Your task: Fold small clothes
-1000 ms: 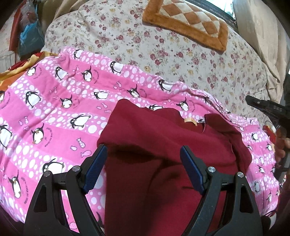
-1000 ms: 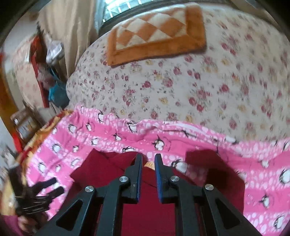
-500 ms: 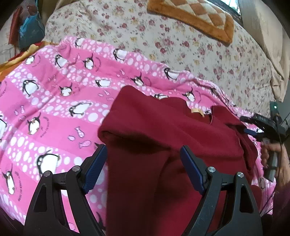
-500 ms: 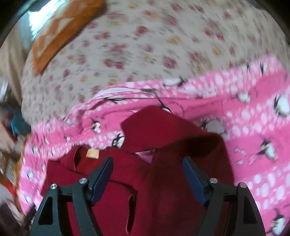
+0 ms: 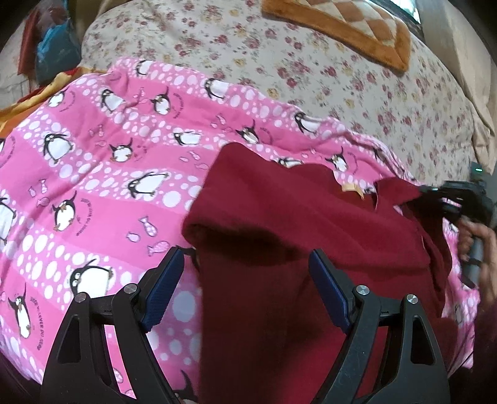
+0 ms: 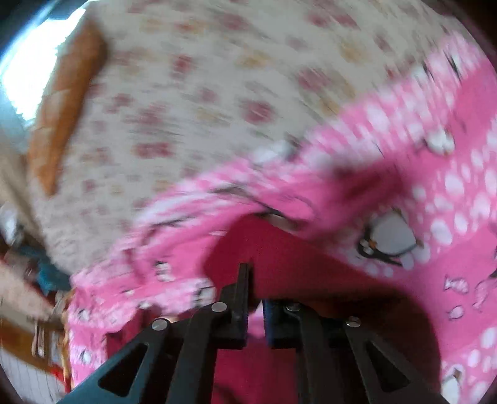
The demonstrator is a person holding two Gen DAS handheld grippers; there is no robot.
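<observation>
- Left wrist view: a dark red garment (image 5: 310,236) lies on a pink penguin-print blanket (image 5: 102,174), which is spread over a bed with a floral cover (image 5: 310,71).
- The garment sits toward the right side of the blanket, its upper edge close to the blanket's far edge, where the floral cover begins.
- A small tan label (image 5: 351,188) shows at the garment's neckline.
- A fold of the red cloth is bunched along the garment's left side, casting a dark shadow beneath it.
- The left gripper (image 5: 245,292) has its jaws spread wide, blue pads facing each other; the red cloth fills most of the gap, but the pads do not press on it.
- At the right edge, the person's hand (image 5: 480,245) holds the other tool, whose dark fingers reach the garment's right shoulder part.
- An orange checked cushion (image 5: 341,28) lies at the far end of the bed.
- Right wrist view: this picture is heavily blurred.
- The right gripper (image 6: 254,298) has its jaws drawn together, with red cloth (image 6: 295,264) rising just beyond and around the tips; whether cloth is pinched between them I cannot tell.
- The pink blanket (image 6: 435,186) surrounds the red fabric, and the floral cover (image 6: 217,93) lies beyond it.
- The orange cushion (image 6: 65,105) appears at the upper left.
</observation>
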